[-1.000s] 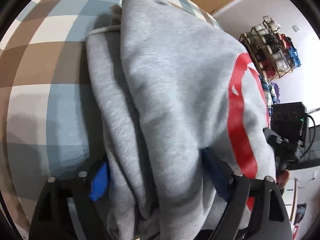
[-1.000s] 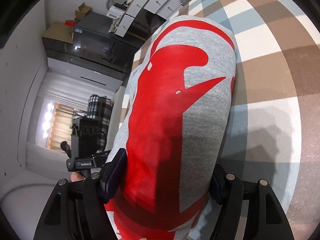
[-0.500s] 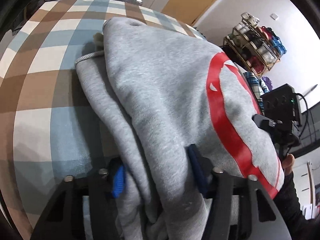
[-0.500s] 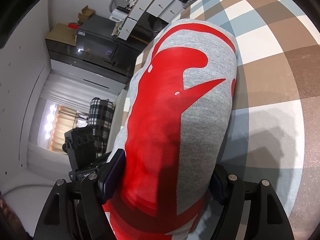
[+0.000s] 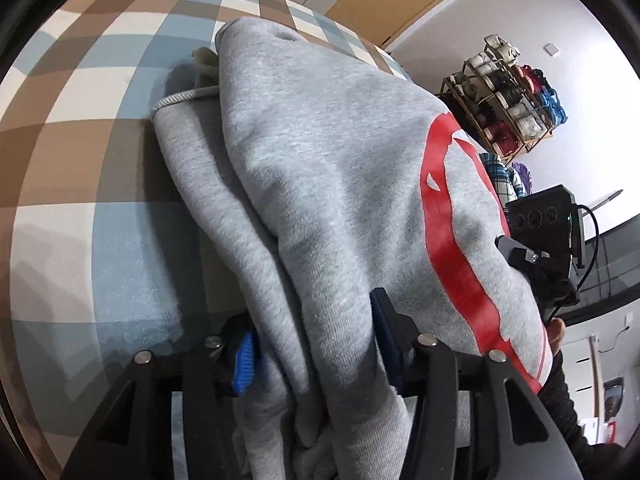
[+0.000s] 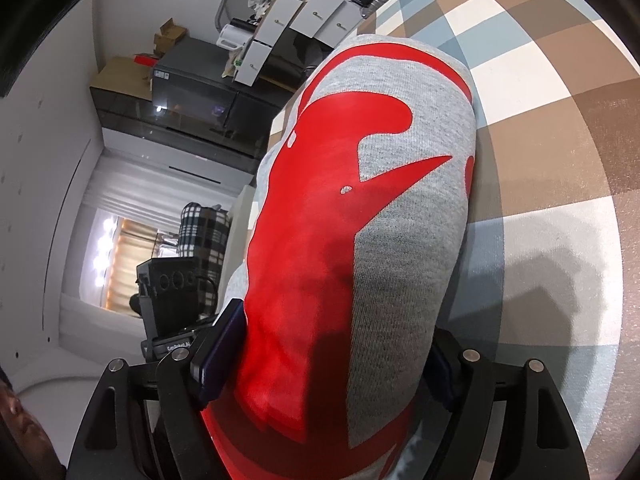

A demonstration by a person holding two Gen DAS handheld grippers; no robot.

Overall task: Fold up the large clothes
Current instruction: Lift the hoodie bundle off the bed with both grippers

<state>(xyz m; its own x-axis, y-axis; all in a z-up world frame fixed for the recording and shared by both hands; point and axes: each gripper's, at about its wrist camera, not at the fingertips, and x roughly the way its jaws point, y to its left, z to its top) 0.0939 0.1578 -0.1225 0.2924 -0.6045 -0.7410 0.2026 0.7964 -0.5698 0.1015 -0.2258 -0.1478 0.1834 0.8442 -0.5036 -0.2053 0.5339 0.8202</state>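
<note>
A folded grey hoodie with a large red print lies on a brown, blue and white checked cover. Its drawstring pokes out at the far left end. My left gripper pinches the bunched grey folds at the near edge; both pads press the cloth while the jaws are opening slightly. My right gripper straddles the thick folded end with the red print, pads against both sides, jaws opening. The right pad is partly hidden by fabric. Each gripper shows in the other's view: right, left.
The checked cover stretches wide to the right of the hoodie. Beyond its edge stand a shelf of rolled items, white boxes, a dark cabinet and a plaid cloth.
My left jaws have narrowed from wide apart onto the grey folds, and that view has tilted a little. The right gripper has stayed on the hoodie with its jaws slightly wider.
</note>
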